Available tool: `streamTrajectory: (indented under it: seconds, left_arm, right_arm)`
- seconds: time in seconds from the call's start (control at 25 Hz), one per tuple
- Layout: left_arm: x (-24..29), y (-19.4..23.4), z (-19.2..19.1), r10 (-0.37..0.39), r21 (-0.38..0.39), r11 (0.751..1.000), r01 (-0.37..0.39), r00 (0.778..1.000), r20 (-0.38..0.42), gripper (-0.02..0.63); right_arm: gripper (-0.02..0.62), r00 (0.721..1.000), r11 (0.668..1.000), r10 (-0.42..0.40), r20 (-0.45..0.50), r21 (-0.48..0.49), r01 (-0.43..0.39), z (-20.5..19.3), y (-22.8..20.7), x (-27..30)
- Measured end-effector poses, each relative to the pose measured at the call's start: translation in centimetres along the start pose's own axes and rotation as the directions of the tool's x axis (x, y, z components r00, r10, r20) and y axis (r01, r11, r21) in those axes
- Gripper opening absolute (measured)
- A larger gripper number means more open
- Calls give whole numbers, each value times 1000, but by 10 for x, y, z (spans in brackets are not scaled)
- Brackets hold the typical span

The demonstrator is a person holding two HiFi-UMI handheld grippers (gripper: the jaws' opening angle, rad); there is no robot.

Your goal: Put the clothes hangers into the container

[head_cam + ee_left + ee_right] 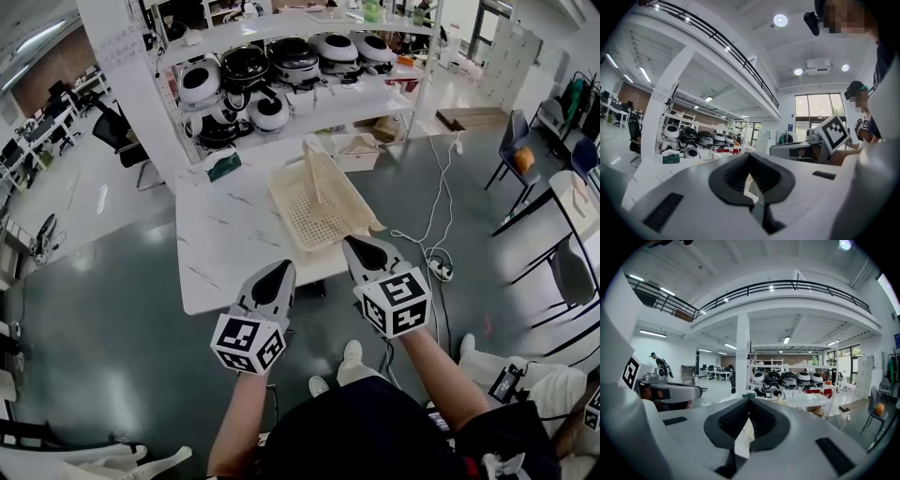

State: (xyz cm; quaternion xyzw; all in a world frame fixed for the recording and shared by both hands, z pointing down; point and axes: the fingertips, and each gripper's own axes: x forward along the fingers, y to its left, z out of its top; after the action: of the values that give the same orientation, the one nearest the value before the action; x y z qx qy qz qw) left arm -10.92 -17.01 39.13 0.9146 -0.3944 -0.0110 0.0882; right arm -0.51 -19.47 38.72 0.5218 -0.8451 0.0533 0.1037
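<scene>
A cream perforated plastic container (330,221) lies on the white marble table (230,248), towards its right side. A cream clothes hanger (313,169) stands tilted inside it. Both grippers hover side by side over the table's near edge, short of the container. My left gripper (280,270) is shut with nothing in it, and in the left gripper view its dark pads (731,177) meet. My right gripper (356,244) is also shut and empty, its tip close to the container's near right corner. The right gripper view shows its pads (764,420) closed together.
Behind the table stands a white shelf (291,105) loaded with several cookers and pots. A green packet (225,167) lies at the table's far left. A cardboard box (357,150), a power strip with its cable (439,267) and chairs (517,141) are on the floor to the right.
</scene>
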Motion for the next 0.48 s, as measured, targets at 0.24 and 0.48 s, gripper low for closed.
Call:
streamTrajectory:
  seconds: [0.24, 0.48]
  left_arm:
    - [-10, -3, 0, -16, 1, 1000, 16, 1000, 9, 5]
    - [-14, -10, 0, -17, 5, 1000, 17, 1000, 12, 5]
  right_arm:
    - [18, 1000, 1000, -18, 13, 3, 18, -1, 10, -12]
    - [18, 1000, 1000, -16, 27, 8, 15, 1, 12, -22]
